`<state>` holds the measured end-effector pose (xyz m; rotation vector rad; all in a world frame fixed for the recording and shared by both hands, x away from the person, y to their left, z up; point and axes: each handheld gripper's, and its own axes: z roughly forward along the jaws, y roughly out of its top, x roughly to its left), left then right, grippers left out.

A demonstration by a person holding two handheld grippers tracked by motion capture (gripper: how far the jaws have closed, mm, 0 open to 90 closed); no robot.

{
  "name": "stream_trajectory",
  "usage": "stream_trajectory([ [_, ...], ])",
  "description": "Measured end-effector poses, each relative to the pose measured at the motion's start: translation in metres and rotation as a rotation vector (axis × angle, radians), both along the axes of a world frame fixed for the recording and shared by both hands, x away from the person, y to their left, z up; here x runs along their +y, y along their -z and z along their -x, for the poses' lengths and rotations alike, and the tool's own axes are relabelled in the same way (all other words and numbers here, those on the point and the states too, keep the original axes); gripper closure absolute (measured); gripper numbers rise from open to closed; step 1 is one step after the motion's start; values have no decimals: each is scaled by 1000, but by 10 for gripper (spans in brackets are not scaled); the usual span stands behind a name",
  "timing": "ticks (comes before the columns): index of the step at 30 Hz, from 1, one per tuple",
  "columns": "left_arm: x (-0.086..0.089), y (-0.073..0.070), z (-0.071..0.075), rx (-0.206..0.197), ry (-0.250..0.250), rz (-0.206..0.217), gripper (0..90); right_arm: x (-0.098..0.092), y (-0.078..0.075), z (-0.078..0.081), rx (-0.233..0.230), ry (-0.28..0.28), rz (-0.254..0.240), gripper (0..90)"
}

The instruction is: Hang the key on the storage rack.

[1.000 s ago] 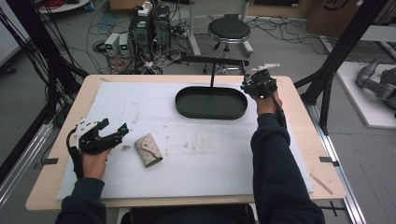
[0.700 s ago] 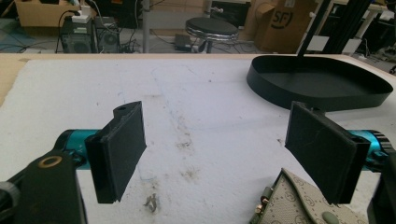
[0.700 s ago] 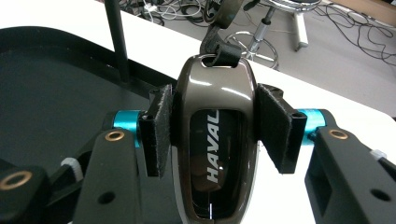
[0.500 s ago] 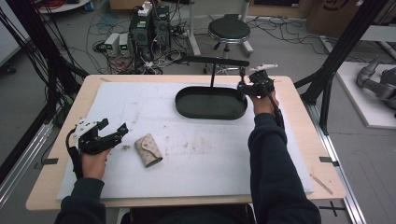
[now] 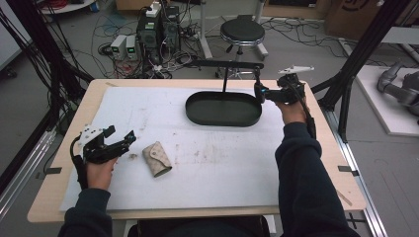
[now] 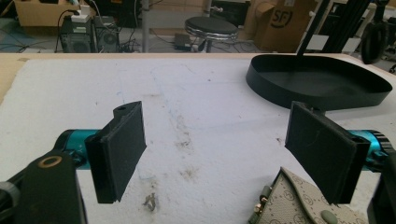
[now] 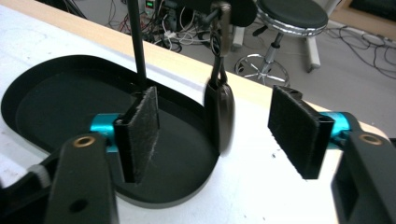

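Left claw [image 5: 126, 138] sits low at the counter's [image 5: 59, 173] left-front, held in the person's left hand [image 5: 99, 170], jaws spread wide w/ nothing between them. In the left gripper view both black pads [image 6: 122, 149] stand well apart over the white mat [image 5: 148, 113], which is scuffed w/ brownish marks. Just right of that claw lies a small beige patterned wallet [image 5: 157, 159], flat on the mat, apart from the jaws; its corner w/ a snap shows at the bottom right of the left gripper view, near the right-hand pad.

Mid-counter, toward the far edge: a black oval tray [image 5: 197, 111] on the mat, w/ a thin black post rising from its far side to a horizontal black bar [image 5: 232, 64] above.

Right claw [image 5: 259, 93] is raised at the tray's right end, held by the right hand [image 5: 291, 111], dark sleeve behind. Jaws released, wide apart. In the right gripper view a dark oval fob [image 7: 219, 114] hangs by a clip from the bar's end, dangling between the two pads but touching neither; it looks slightly blurred. Left pad [image 7: 140, 128] is over the tray's interior, the other pad over the white mat beside the tray rim.

Beyond the counter, on the floor: a round black stool [image 5: 242, 30], cables, electronics boxes [image 5: 158, 29].
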<state>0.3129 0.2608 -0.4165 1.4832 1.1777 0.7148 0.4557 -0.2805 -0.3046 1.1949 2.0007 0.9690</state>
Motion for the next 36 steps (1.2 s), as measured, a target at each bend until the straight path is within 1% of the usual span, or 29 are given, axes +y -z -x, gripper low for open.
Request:
stream_trajectory([
  [1,-1,0,0,-1,3,0,199,-2,-2,4,0,0,-5,298],
  [2,-1,0,0,-1,3,0,199,-4,-3,6,-2,-5,-6,287],
  [3,-1,0,0,5,15,2,199,-5,-4,12,-15,-11,-9,272],
  [4,-1,0,0,5,15,2,198,-5,-4,12,-15,-11,-9,272],
  [5,-3,-2,0,11,30,7,199,-8,-3,21,-30,-20,4,232],
  [6,-3,-2,0,11,30,7,198,-8,-3,21,-30,-20,4,232],
  [7,-6,-3,0,7,41,10,198,-11,0,30,-24,-31,10,220],
  [8,-6,-3,0,7,41,10,199,-11,0,30,-24,-31,10,220],
  [9,-8,-4,0,8,50,11,199,-15,3,40,-40,-48,11,220],
  [10,-10,-4,0,10,57,11,199,-15,3,40,-40,-48,11,220],
  [11,-13,-5,0,11,66,12,198,-18,7,50,-46,-64,-8,219],
  [13,-15,-5,0,11,69,14,199,-20,13,59,-57,-74,-11,216],
  [14,-16,-5,0,10,71,12,199,-20,13,59,-57,-74,-11,216],
  [15,-16,-5,0,10,72,12,198,-22,21,67,-58,-80,-17,214],
  [16,-17,-6,0,9,74,16,198,-22,21,67,-58,-80,-17,214],
  [17,-17,-6,0,8,72,17,199,-24,29,74,-55,-81,-27,211],
  [18,-17,-6,0,8,72,17,198,-24,29,74,-55,-81,-27,211],
  [19,-17,-6,1,9,69,34,198,-28,39,80,-56,-76,-33,210],
  [20,-17,-6,1,9,69,34,199,-28,39,80,-56,-76,-33,210],
  [21,-17,-6,1,9,71,40,199,-31,47,86,-48,-69,-36,209],
  [23,-18,-6,1,6,70,38,198,-35,55,91,-54,-66,-35,207],
  [24,-19,-6,1,5,65,36,198,-35,55,91,-54,-66,-35,207],
  [25,-19,-6,1,7,68,33,199,-38,62,95,-62,-59,-41,205],
  [27,-21,-6,1,9,68,31,198,-41,67,98,-68,-52,-44,199],
  [28,-21,-5,1,10,66,25,199,-41,67,98,-68,-52,-44,199],
  [29,-23,-5,1,18,68,22,198,-42,72,99,-70,-48,-42,199],
  [30,-23,-5,1,18,68,22,198,-42,72,99,-70,-48,-42,199],
  [31,-24,-4,1,20,69,22,198,-43,75,98,-59,-45,-34,199],
  [36,-25,-5,4,22,65,12,198,-42,76,99,-63,-48,-27,199],
])
